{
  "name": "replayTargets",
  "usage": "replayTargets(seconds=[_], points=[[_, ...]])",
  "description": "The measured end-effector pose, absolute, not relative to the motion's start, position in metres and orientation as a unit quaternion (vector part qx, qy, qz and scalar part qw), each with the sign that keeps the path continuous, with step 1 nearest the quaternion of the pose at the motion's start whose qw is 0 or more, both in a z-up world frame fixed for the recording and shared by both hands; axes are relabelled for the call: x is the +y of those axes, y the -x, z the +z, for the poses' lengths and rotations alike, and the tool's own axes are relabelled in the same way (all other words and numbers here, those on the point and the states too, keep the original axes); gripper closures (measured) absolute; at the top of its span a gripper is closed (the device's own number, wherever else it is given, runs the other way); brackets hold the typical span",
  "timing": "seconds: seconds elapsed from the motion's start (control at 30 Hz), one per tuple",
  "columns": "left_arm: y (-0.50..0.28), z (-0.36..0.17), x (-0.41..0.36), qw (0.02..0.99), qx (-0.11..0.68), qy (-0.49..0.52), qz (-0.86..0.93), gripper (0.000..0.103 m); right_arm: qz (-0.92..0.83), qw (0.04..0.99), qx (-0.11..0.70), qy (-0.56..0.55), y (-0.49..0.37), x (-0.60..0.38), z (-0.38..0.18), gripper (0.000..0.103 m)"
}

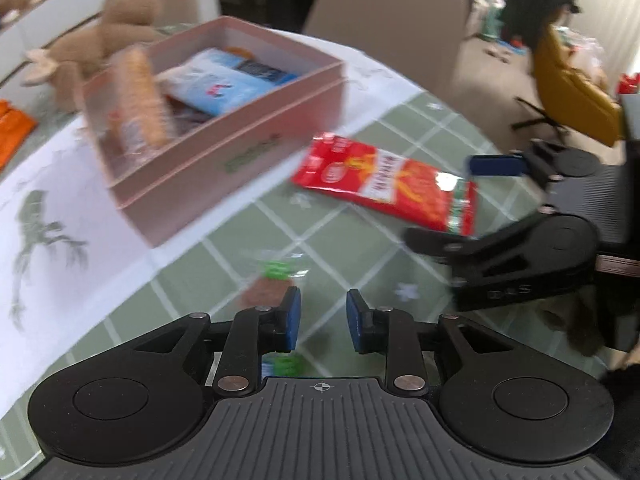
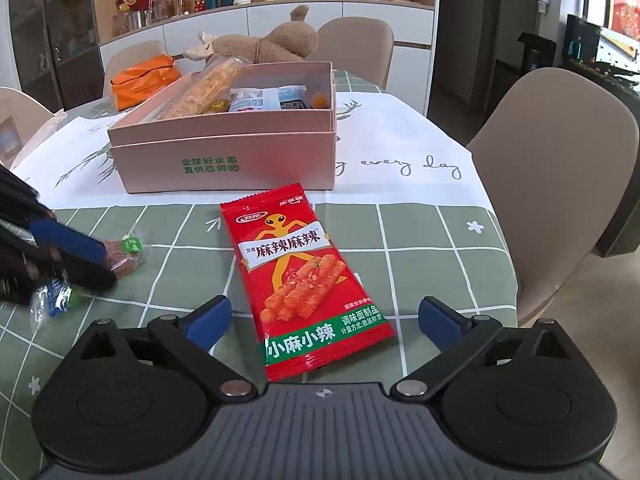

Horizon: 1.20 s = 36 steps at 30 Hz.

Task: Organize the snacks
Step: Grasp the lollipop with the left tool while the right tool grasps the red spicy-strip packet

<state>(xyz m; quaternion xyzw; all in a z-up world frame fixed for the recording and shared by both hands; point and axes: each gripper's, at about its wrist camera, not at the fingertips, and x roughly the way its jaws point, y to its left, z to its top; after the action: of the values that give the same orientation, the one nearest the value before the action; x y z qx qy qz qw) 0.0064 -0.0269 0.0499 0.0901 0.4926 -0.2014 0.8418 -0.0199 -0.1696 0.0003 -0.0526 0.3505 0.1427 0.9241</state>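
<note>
The right gripper [image 2: 322, 320] hangs over the near end of the red snack packet [image 2: 302, 280], its jaws spread wide with one blue pad on each side of the packet's lower end and neither pad touching it. The packet lies flat on the green checked surface [image 2: 432, 240], its long axis running away from these jaws towards the pink box [image 2: 224, 156], tilted a little to the left at the far end. So the jaws stand across its short width, which suits a pinch once they come lower. The left gripper [image 1: 323, 320] is off to the packet's left, jaws parted narrowly with nothing seen between the pads. Just beyond its left pad lies a small brown snack in clear wrap [image 1: 268, 294], with a green label; the right wrist view shows that gripper's tips right beside it. A small clear packet with blue and green print [image 2: 52, 300] lies near it. The right hand is plainly the nearer one to the red packet. Farther back, the pink box already holds a long biscuit pack [image 2: 208, 88] and a pale blue pack [image 2: 256, 100], and behind it lies a brown plush toy [image 2: 260, 46].
</note>
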Motion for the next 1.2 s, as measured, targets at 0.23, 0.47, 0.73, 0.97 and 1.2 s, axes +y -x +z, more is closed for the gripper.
replayTargets(seconds=[0.23,0.47,0.73,0.97,1.2], points=[[-0.008,0.054,-0.014,0.857,0.478,-0.095,-0.169,0.074,0.145,0.923,0.351,0.055,0.02,-0.169,0.0,0.0],[-0.025,0.049,-0.004,0.856,0.482,-0.118,-0.147,0.072,0.146,0.923,0.351,0.055,0.02,-0.169,0.0,0.0],[-0.017,0.048,-0.005,0.852,0.474,-0.114,-0.188,0.049,0.146,0.923,0.351,0.055,0.02,-0.169,0.0,0.0],[-0.026,0.039,0.007,0.853,0.494,-0.098,-0.135,0.049,0.148,0.923,0.351,0.055,0.02,-0.169,0.0,0.0],[-0.021,0.037,0.003,0.859,0.49,-0.074,-0.125,0.06,0.156,0.92,0.354,0.06,0.019,-0.169,0.0,0.0]])
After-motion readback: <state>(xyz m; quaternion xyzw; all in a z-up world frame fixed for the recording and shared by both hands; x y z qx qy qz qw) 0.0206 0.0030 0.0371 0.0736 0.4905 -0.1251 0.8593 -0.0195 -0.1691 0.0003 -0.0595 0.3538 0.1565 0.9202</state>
